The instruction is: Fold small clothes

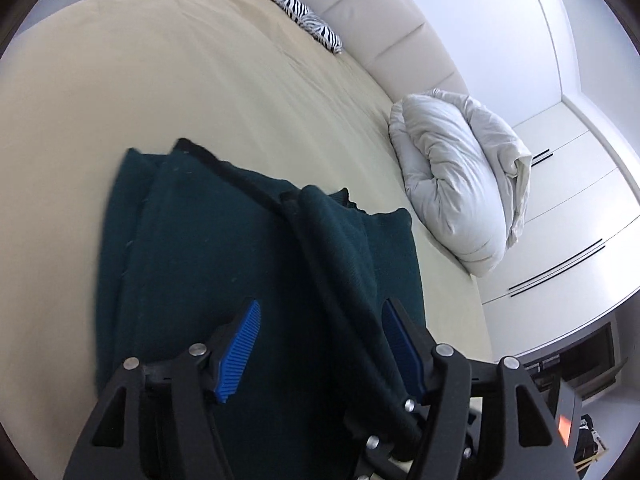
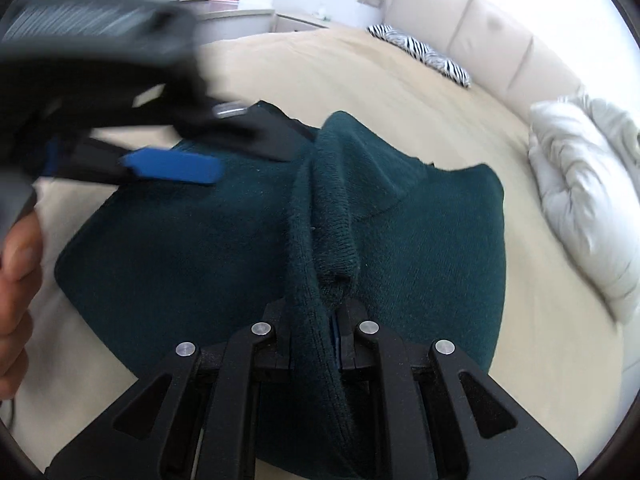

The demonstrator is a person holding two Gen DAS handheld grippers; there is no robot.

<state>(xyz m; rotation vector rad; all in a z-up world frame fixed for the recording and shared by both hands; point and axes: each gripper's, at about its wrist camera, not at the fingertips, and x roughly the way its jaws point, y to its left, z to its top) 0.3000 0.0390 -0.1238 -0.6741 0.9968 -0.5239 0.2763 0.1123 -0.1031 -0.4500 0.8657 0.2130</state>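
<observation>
We are looking at a big bed [image 1: 180, 80] with a tan cover. A soft cream headboard [image 1: 384, 12] is running along its far side. Zebra pillows [image 1: 296, 8] and a puffy white blanket [image 1: 452, 176] are lying by it. White closet doors [image 1: 572, 184] are standing to the right. Daylight is filling the room.

No legible text, labels, brand marks, numbers or signs in either wrist view, nothing readable ahead of the jaws, beside them or between them, distant background items too blurred or small to read
</observation>
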